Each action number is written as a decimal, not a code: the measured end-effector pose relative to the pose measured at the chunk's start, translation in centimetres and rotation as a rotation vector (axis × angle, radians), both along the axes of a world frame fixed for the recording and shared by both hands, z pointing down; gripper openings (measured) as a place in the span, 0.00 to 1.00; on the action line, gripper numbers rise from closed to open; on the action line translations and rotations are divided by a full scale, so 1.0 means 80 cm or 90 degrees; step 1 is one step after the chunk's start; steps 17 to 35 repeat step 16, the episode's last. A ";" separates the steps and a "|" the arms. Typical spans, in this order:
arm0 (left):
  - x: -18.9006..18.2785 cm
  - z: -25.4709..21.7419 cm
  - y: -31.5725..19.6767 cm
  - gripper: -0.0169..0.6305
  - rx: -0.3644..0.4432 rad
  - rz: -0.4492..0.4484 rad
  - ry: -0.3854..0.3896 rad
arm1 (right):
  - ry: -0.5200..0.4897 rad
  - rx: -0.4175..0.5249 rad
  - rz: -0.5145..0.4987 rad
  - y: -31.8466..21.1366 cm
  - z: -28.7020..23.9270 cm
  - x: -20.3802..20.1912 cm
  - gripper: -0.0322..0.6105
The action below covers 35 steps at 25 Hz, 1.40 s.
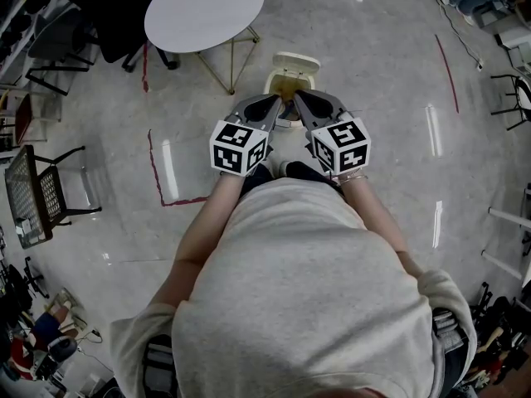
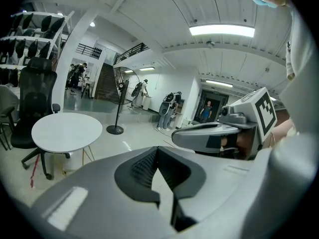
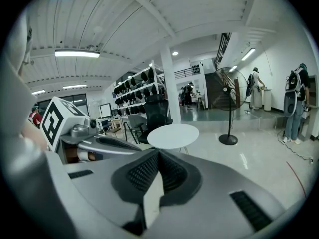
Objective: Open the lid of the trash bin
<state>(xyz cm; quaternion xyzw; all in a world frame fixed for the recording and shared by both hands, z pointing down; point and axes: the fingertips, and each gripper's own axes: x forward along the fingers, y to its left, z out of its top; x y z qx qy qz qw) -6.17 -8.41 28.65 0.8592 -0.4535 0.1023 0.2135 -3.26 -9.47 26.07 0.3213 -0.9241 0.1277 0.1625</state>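
A small cream trash bin [image 1: 290, 77] stands on the floor just past my feet. Its lid [image 1: 297, 60] looks tipped up at the far side, and a brownish inside shows. My left gripper [image 1: 277, 99] and right gripper [image 1: 297, 96] are held side by side above the bin's near edge, tips almost meeting. Both are shut with nothing between the jaws. The left gripper view shows my left gripper [image 2: 157, 149] pointing level across the room, and the right gripper view shows my right gripper [image 3: 158, 154] doing the same. The bin is hidden in both.
A round white table [image 1: 204, 8] on thin legs stands left of the bin, with a black office chair [image 2: 35, 98] behind it. A wire chair [image 1: 37, 193] sits far left. Red tape lines [image 1: 158, 172] mark the floor. A standing fan [image 3: 228, 118] and people are far off.
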 end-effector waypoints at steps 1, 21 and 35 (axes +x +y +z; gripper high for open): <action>-0.001 0.000 0.000 0.04 -0.001 0.000 0.000 | -0.001 -0.002 0.001 0.000 0.000 0.001 0.06; 0.012 0.001 0.012 0.04 -0.014 0.008 0.012 | 0.018 -0.018 -0.004 0.011 0.006 0.011 0.06; 0.012 0.001 0.012 0.04 -0.014 0.008 0.012 | 0.018 -0.018 -0.004 0.011 0.006 0.011 0.06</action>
